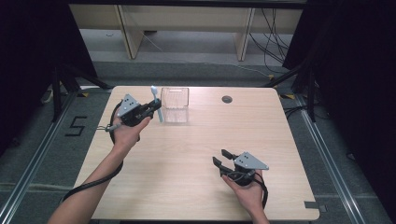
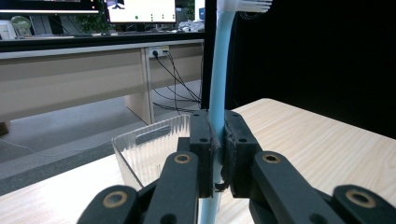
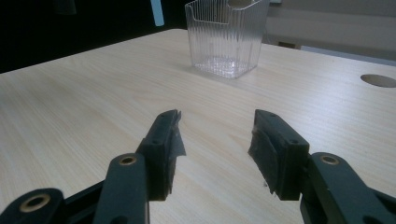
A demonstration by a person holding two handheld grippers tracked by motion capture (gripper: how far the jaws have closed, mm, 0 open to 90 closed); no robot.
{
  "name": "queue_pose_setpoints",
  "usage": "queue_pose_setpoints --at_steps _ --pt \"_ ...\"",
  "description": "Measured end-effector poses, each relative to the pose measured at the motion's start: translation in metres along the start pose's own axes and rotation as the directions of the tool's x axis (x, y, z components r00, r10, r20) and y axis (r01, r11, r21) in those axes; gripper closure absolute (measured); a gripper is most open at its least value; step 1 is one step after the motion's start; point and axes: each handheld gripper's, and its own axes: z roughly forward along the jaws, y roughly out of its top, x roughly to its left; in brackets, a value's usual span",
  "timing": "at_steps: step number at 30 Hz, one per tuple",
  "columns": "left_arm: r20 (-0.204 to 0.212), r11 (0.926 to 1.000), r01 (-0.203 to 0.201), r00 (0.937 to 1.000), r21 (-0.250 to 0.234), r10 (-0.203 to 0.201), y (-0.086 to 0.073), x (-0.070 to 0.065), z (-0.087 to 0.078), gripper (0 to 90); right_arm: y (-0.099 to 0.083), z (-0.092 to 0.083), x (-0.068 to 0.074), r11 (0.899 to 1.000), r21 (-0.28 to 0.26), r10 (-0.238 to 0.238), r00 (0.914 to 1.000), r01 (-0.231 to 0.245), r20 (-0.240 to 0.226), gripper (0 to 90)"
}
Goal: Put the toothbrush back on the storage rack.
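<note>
Spreading across most of the high view, the pale wooden counter [image 1: 187, 158] carries a clear ribbed plastic container [image 1: 175, 104] near its far edge, with a small round grommet hole [image 1: 227, 99] to that container's right. Next in size come the two hand-held tools: the left gripper [image 1: 150, 110] is raised just left of the container, its fingers [image 2: 201, 154] clamped tight on the handle of a light blue toothbrush [image 2: 218, 88], which stands roughly upright with the white bristle head at the top. From the high view the brush sits beside the container's left wall; whether it touches that wall is hard to tell. The right gripper [image 1: 222, 157] rests low over the near right part of the counter, well apart from the container, its fingers [image 3: 163, 149] spread wide with nothing between them.
</note>
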Motion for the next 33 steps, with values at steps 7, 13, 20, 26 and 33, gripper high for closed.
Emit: queue_pose_setpoints --at_steps 7,13,20,26,33 --pt "-0.008 1.0000 0.007 0.9999 -0.006 -0.007 0.002 0.004 0.003 83.2 0.000 0.000 -0.001 1.000 -0.002 -0.006 1.0000 0.006 -0.001 51.9" --pt "-0.008 1.0000 0.001 1.0000 -0.002 -0.001 0.005 0.007 0.007 83.2 0.000 0.000 0.000 1.000 0.006 0.018 0.9997 -0.018 -0.017 51.9" --pt "-0.014 1.0000 0.001 0.9999 -0.004 -0.001 0.008 0.010 0.013 83.2 0.000 -0.001 0.001 1.000 0.019 0.007 1.0000 -0.007 0.003 51.8" --pt "-0.018 1.0000 -0.002 0.9998 0.000 0.002 0.009 0.014 0.017 83.1 -0.001 -0.001 -0.001 1.000 0.013 -0.013 0.9999 0.013 0.008 51.7" --pt "-0.027 1.0000 -0.006 0.9996 -0.006 0.006 0.012 0.018 0.021 83.1 -0.001 0.001 0.001 1.000 0.015 0.000 1.0000 0.000 -0.004 51.6"
